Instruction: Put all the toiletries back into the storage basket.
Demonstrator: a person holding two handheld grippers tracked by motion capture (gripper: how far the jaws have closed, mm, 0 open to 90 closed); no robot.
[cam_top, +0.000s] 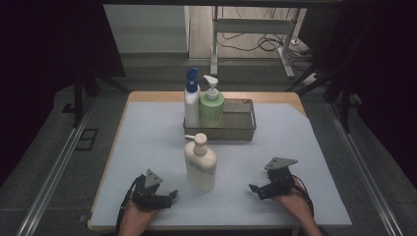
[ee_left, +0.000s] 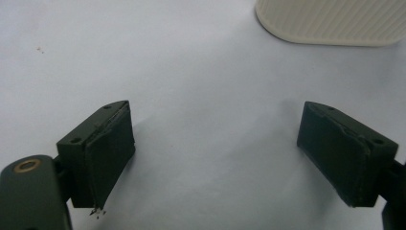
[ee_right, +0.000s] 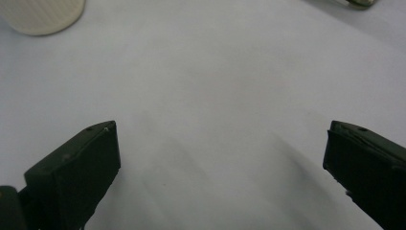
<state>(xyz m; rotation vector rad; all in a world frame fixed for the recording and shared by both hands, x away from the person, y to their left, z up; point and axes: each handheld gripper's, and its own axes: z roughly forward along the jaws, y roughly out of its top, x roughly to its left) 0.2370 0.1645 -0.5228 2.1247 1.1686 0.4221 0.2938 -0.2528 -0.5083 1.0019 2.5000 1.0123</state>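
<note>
Pale blue-grey covering: a sheet lies over the wooden table [cam_top: 147, 96], whose bare edge shows along the far side.
Left gripper [cam_top: 171, 195]: rests low on the sheet at the near left, held in the person's left hand [cam_top: 135, 219]; jaws spread wide with nothing between them, only bare sheet in the gap in the left gripper view [ee_left: 215, 158].
Cream pump bottle [cam_top: 200, 163]: stands upright on the sheet near the middle, in front of the tray and apart from it, between the two grippers and nearer the left one; touched by neither. Its ribbed base shows at the top right of the left gripper view [ee_left: 330, 21] and at the top left corner of the right gripper view [ee_right: 43, 14].
Metal tray [cam_top: 241, 129]: sits on the sheet beyond the cream bottle, toward the far edge.
Tray contents: a white bottle with blue cap [cam_top: 191, 101] and a green pump bottle [cam_top: 212, 108] stand upright side by side at the tray's left end, just beside each other.
Right gripper [cam_top: 254, 189]: rests on the sheet at the near right, held in the person's right hand [cam_top: 294, 206]; jaws wide apart and holding nothing, bare sheet between them in the right gripper view [ee_right: 220, 177].
</note>
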